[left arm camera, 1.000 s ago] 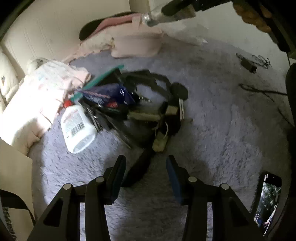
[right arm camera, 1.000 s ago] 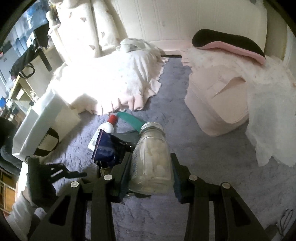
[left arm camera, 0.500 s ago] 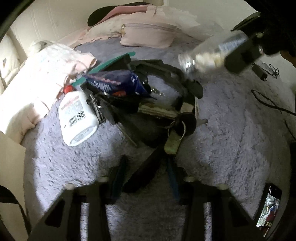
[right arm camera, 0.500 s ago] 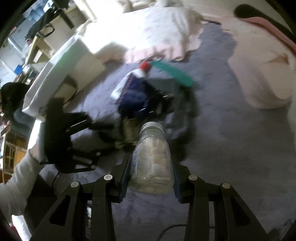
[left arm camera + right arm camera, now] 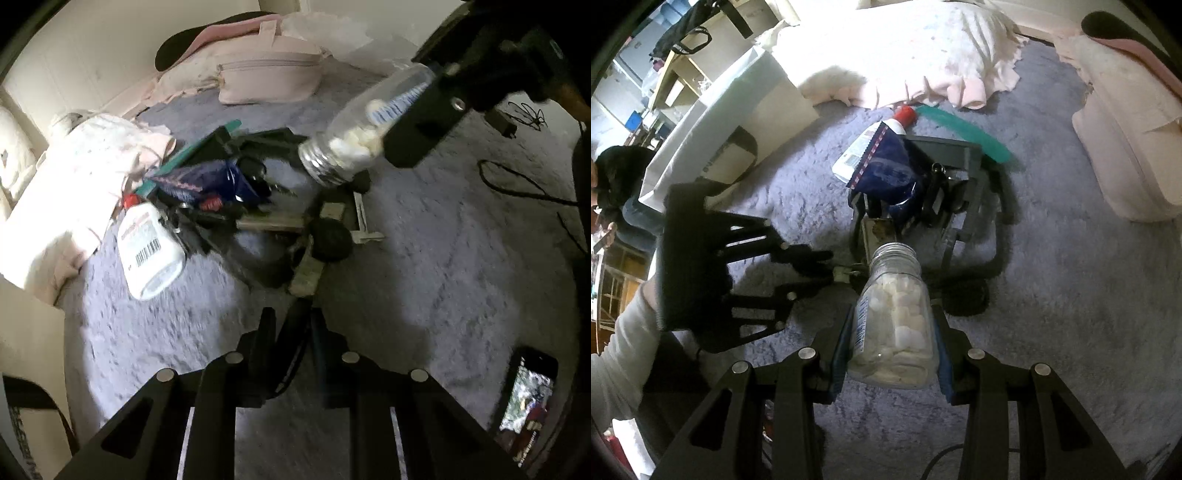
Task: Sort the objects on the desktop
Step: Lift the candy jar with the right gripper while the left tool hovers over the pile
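Note:
A pile of objects lies on the grey carpet [image 5: 443, 258]: a white bottle with a red cap [image 5: 147, 247], a blue snack bag [image 5: 207, 181], a green strip [image 5: 192, 151], keys and black items. My left gripper [image 5: 291, 325] is shut on a thin black object [image 5: 295, 347] at the pile's near edge; it also shows in the right wrist view [image 5: 820, 266]. My right gripper [image 5: 892, 347] is shut on a clear jar of white tablets [image 5: 894, 325], held over the pile with its metal lid forward. The jar also shows in the left wrist view [image 5: 365, 125].
A pink bag [image 5: 269, 77] lies at the back. Pale bedding [image 5: 70, 177] lies at the left. A white paper bag [image 5: 720, 122] stands beside the pile. A phone [image 5: 528, 402] lies at the right. Cables [image 5: 524, 184] run across the carpet.
My left gripper has closed on the thin black object. My right gripper has carried the jar down and over the pile.

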A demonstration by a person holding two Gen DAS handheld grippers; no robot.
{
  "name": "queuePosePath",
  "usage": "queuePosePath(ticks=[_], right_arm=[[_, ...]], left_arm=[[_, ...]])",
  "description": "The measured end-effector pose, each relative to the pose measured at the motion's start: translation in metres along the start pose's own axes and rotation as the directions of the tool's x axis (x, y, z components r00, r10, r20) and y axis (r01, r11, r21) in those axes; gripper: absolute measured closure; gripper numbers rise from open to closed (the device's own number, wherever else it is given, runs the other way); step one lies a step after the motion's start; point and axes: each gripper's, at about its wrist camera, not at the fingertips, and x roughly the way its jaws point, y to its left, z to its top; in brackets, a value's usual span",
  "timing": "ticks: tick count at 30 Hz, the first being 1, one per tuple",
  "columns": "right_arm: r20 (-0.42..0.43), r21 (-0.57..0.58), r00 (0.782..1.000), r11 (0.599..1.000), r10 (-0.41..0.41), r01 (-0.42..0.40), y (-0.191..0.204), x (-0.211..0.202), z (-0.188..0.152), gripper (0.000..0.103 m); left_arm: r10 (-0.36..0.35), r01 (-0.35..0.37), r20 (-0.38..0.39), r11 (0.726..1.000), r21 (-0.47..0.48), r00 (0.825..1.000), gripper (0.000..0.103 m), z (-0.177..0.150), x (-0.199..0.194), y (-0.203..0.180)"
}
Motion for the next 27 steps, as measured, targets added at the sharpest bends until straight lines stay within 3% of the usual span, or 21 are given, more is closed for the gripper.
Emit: queuePosePath(ticks=[6, 11, 14, 20, 23, 27], right_arm=[[0.015, -0.004, 0.999, 1.0, 0.03, -0.03, 0.01, -0.005, 0.001, 0.063], [0.044, -0.001, 0.998, 0.999, 0.034, -0.034, 0.019, -0.015, -0.003, 0.063], [0.07, 0.026, 0.996, 0.998, 0.049, -0.051, 0.019, -0.019, -0.004, 0.063], [0.052, 0.036, 0.999, 0.999, 0.005, -0.007, 0.035, 0.002, -0.002, 0.063], [0.026, 0.003, 1.0, 1.0, 0.014, -0.014, 0.049, 0.018, -0.002, 0.063], [0.042, -0.09, 0.998, 0.995, -0.037, 0.041, 0.068, 0.035, 0.002, 0.063]], left_arm=[[-0.021, 0.018, -0.059, 0.999, -0.051, 0.998, 0.089, -0.016, -0.016, 0.001], [0.015, -0.022, -0.075, 0.995, -0.101, 0.997, 0.09, -0.031, -0.045, 0.005], [0.083, -0.093, -0.105, 0.991, -0.099, 0.991, 0.09, -0.043, -0.059, 0.008], [0.187, -0.179, 0.013, 0.955, -0.235, 0.982, 0.09, -0.032, -0.096, 0.032], [0.209, -0.192, 0.021, 0.933, -0.303, 0.978, 0.09, -0.021, -0.085, 0.036], [0.177, -0.206, -0.126, 0.938, -0.28, 0.976, 0.09, -0.026, -0.029, 0.028]])
